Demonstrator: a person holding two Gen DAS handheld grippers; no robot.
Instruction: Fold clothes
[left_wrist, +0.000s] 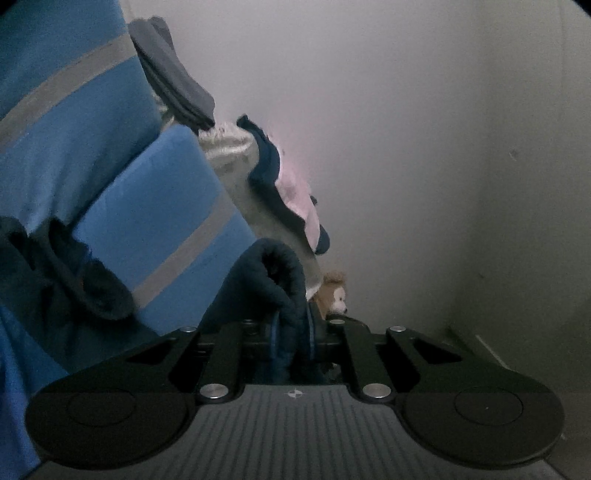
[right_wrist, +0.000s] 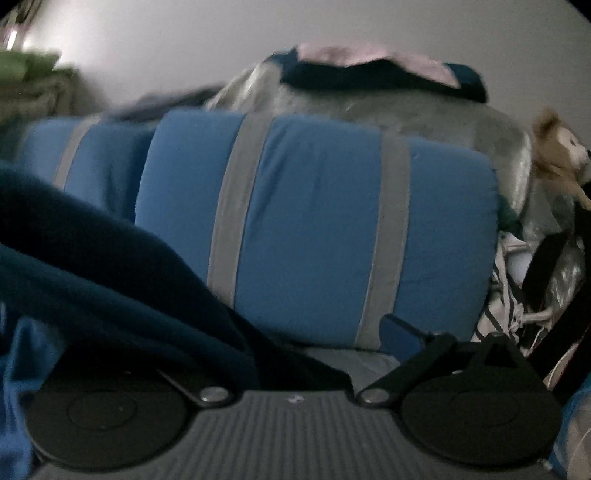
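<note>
In the left wrist view my left gripper is shut on a fold of a dark navy fleece garment, which loops up between the fingers. In the right wrist view my right gripper is open. The same navy garment drapes across its left side and hides the left finger. The right fingertip shows, apart from the cloth.
A blue pillow with grey stripes stands right ahead; it also shows in the left wrist view. Behind it lie a grey blanket, pink and navy clothes, a stuffed lion and a plain wall.
</note>
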